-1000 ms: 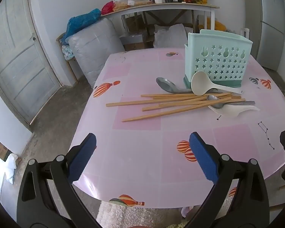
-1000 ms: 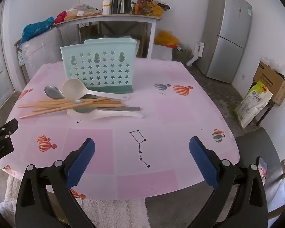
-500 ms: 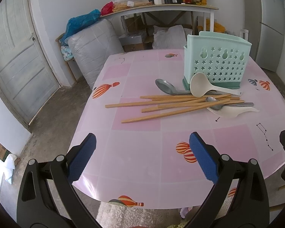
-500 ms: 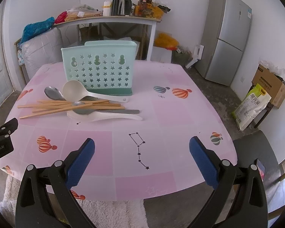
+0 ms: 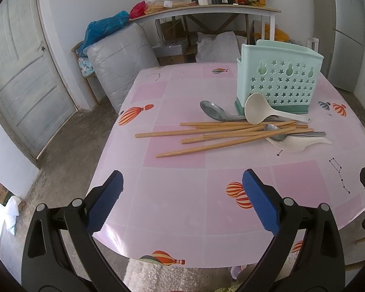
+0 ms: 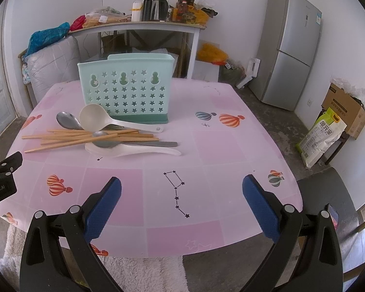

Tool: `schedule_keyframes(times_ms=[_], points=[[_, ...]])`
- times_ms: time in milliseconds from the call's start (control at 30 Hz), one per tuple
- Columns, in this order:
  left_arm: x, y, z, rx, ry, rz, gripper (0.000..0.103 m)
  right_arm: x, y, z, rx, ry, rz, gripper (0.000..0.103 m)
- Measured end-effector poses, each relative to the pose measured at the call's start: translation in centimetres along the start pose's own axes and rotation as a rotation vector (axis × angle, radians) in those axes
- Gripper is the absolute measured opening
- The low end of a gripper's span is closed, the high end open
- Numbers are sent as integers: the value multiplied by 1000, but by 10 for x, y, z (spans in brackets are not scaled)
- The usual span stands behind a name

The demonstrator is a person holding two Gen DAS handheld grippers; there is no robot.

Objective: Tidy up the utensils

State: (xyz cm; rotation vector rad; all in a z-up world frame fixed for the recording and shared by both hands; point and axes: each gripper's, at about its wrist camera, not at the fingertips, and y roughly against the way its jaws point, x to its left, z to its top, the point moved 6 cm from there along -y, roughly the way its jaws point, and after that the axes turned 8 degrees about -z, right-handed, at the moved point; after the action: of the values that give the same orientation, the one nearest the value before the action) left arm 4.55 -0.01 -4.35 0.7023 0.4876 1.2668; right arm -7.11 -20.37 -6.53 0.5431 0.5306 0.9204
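Your left tool (image 5: 182,199) and right tool (image 6: 182,199) hover released over the table (image 6: 231,150), near the chopsticks (image 5: 206,133).

The left gripper (image 5: 182,202), blue pads spread wide and empty, hovers over the pink bench (image 5: 172,194). Wooden chopsticks (image 5: 221,133) and spoons lie before the mint-green perforated plastic holder (image 5: 278,82).
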Motion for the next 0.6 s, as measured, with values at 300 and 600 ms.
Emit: schedule_keyframes(times_ms=[300, 600], points=[[0, -1, -1, 2, -1, 0, 94, 0, 0, 0, 0, 1, -1, 97], [1, -2, -3, 4, 0, -2, 94, -1, 0, -1, 1, -1, -1, 97]])
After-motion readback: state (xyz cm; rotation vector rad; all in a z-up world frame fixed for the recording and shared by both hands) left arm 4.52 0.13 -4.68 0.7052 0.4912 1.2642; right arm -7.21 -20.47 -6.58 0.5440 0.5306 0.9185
